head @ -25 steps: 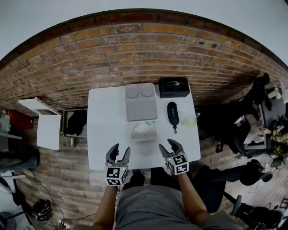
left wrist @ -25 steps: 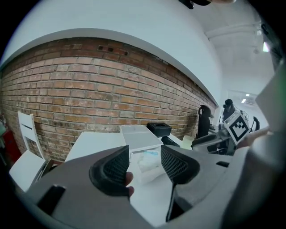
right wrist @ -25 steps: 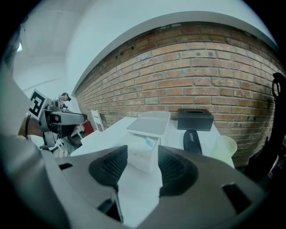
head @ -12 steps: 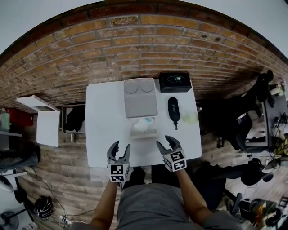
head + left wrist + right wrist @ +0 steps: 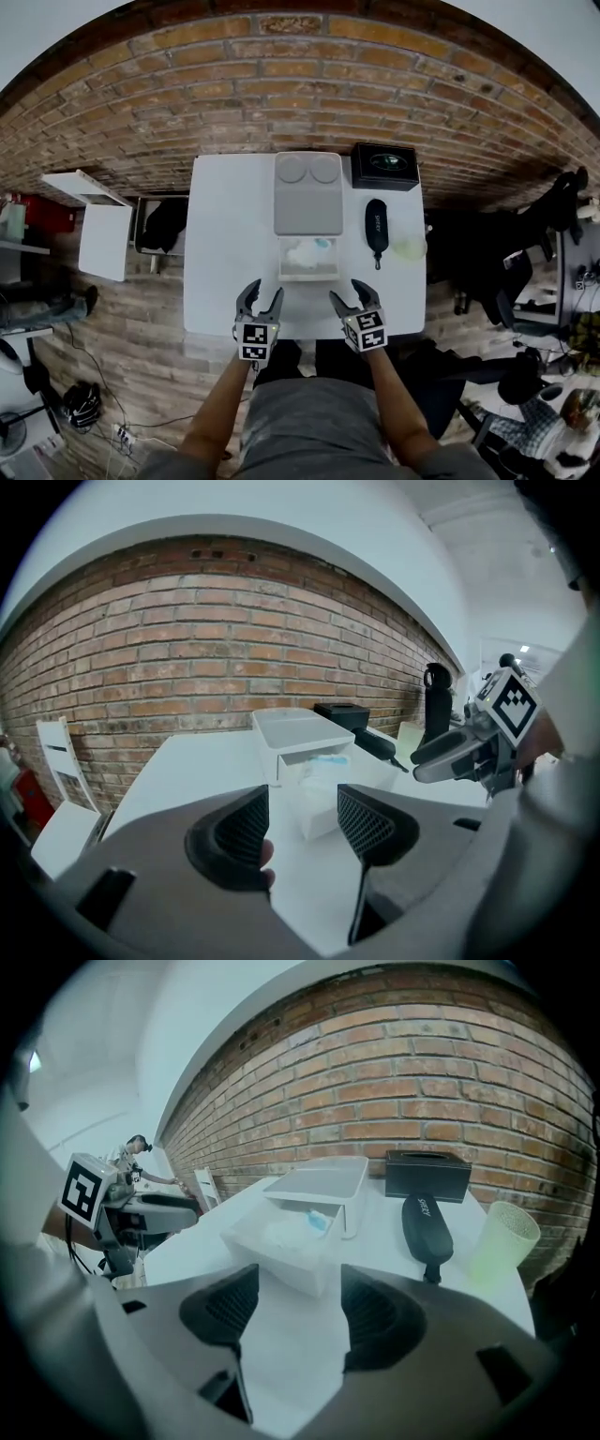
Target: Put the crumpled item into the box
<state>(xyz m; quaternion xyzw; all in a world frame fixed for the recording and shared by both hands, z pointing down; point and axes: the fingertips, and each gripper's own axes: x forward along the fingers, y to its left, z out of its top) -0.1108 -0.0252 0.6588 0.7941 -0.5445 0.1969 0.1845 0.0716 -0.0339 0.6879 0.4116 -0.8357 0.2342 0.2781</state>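
A white open box (image 5: 307,272) stands mid-table with its lid (image 5: 307,194) leaning back behind it. A crumpled white item with a bit of blue (image 5: 305,253) lies inside the box (image 5: 323,803) (image 5: 286,1255). My left gripper (image 5: 260,306) hovers at the table's near edge, left of the box, open and empty. My right gripper (image 5: 352,297) hovers at the near edge to the box's right; its jaws are opening with nothing between them. In the gripper views the pads (image 5: 242,829) (image 5: 367,1316) stand apart, with only table seen between them.
A black glasses case (image 5: 376,225), a pale green cup (image 5: 409,247) and a black box (image 5: 385,165) sit on the right side of the white table (image 5: 225,244). A brick wall rises behind. A white chair (image 5: 94,225) stands left; office chairs stand right.
Both grippers stay near the table's front edge. The right gripper's jaws have spread a little wider. The head view has shifted, so the table sits slightly more to the right.
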